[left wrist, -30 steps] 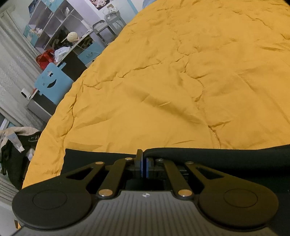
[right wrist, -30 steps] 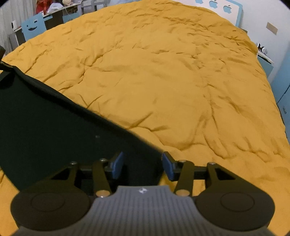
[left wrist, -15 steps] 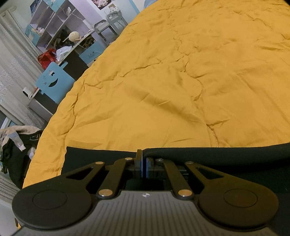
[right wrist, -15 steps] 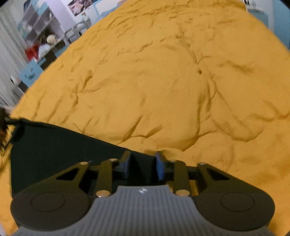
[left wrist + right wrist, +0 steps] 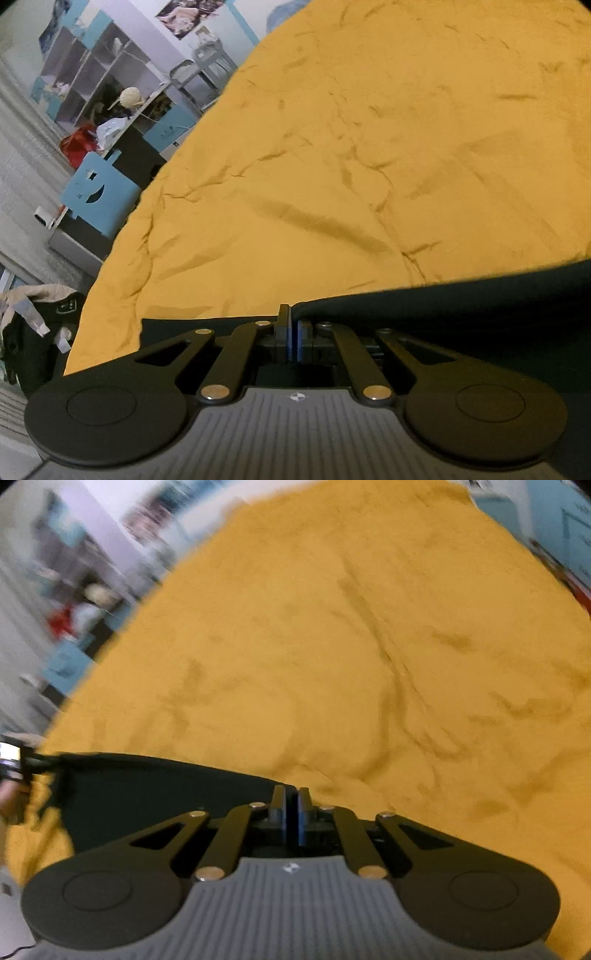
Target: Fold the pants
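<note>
Black pants (image 5: 461, 314) lie along the near edge of an orange-covered bed (image 5: 369, 147). In the left wrist view my left gripper (image 5: 291, 321) is shut on the pants' upper edge, and the cloth runs taut from its tips to the right. In the blurred right wrist view the same pants (image 5: 155, 794) stretch leftward from my right gripper (image 5: 291, 797), which is shut on their right corner. At the far left of that view, a hand (image 5: 11, 801) with the other gripper holds the opposite end.
The orange bedcover (image 5: 332, 646) spreads wide and wrinkled beyond the pants. Left of the bed stand a blue chair with a face cut-out (image 5: 96, 192), white shelves (image 5: 92, 85), a cluttered desk and a dark bag with clothes (image 5: 33, 325).
My right gripper went from open around the pants' corner to shut on it, and rolled while shifting sideways. The left gripper stayed shut on the cloth, nearly still.
</note>
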A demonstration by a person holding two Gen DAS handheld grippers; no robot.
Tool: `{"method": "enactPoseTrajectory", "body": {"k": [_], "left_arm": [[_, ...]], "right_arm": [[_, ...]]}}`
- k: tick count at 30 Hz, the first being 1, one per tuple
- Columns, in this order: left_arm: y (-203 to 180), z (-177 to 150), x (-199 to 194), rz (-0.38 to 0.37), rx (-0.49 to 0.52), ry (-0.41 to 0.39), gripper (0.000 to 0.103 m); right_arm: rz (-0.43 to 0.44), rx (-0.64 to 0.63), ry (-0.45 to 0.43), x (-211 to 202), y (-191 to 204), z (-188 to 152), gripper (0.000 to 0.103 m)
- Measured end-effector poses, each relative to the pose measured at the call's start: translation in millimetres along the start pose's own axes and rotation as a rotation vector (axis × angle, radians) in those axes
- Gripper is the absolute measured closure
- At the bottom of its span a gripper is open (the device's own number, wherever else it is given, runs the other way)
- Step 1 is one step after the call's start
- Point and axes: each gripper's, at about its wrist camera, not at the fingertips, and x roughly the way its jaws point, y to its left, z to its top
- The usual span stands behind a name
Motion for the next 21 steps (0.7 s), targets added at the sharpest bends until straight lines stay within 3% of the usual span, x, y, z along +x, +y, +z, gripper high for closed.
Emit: {"method": "enactPoseTrajectory", "body": {"k": [5, 11, 12, 16, 21], "left_arm": [[-13.2, -5.7, 14.5, 0.033, 0.054, 0.008, 0.100], [-2.5, -6.5, 2.1, 0.033, -0.004, -0.012, 0.081], [1.3, -7.4, -4.6, 0.024, -0.026, -0.022, 0.079], [15.0, -14.9, -43.6, -0.064, -0.091, -0.055, 0.079], [15.0, -37.5, -115.5, -0.216, -0.106, -0.101, 0.079]], "right_arm": [[-0.024, 0.017, 0.003, 28.5, -6.6, -5.4, 0.100], [-0.088, 0.025, -0.040, 9.8, -4.1, -10.5, 0.068], [-0.087, 0.019, -0.050, 2.8, 0.7, -15.0, 0.068], [-0.109, 0.017, -0.064, -32.1, 19.9, -42.9, 0.067], [-0.124, -0.101, -0.085, -69.2, 61.5, -88.0, 0.065]]}}
